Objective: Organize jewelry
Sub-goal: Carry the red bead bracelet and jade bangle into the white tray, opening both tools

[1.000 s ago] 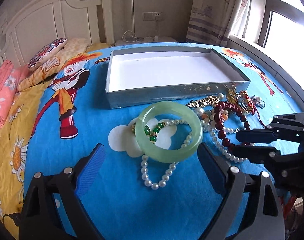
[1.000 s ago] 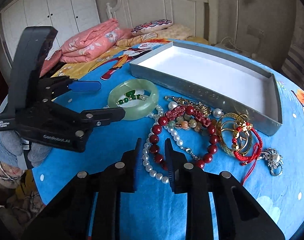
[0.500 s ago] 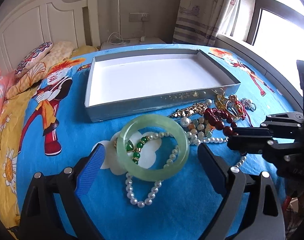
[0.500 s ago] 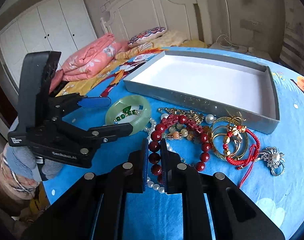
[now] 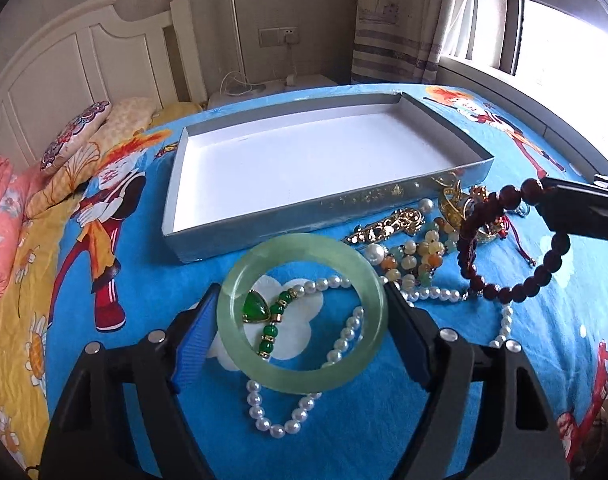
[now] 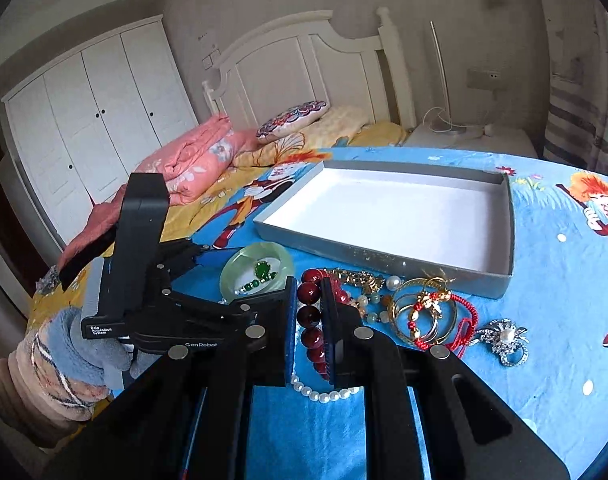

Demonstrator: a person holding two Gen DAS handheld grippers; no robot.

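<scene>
Jewelry lies heaped on a blue cartoon-print bedspread [image 5: 344, 440] in front of a shallow grey cardboard tray with a white floor [image 5: 304, 212], which holds nothing. The right gripper [image 6: 309, 316] has its jaws closed on a dark red round-bead bracelet [image 5: 508, 256]; in the left wrist view the loop hangs clear of the cloth from the fingers, whose body is cut off by the right frame edge. In the right wrist view only a few beads show between the pads, the rest hidden behind the fingers.

The left gripper [image 5: 302, 316] straddles a pale green jade bangle [image 5: 302, 316], and its jaws have just been closing. The blue pads sit right at the bangle's rim on both sides, yet whether they press on it cannot be made out. The bangle lies over a white pearl necklace [image 5: 280, 420] and a green-stone beaded strand with gold fittings [image 5: 260, 308].

Beside the tray, a tangle of gold bangles with red cord [image 6: 428, 312] overlaps too much to separate piece by piece. A silver pearl-centred brooch [image 6: 504, 340] lies apart. A gloved hand [image 6: 84, 352] holding the left gripper is partly cropped.
</scene>
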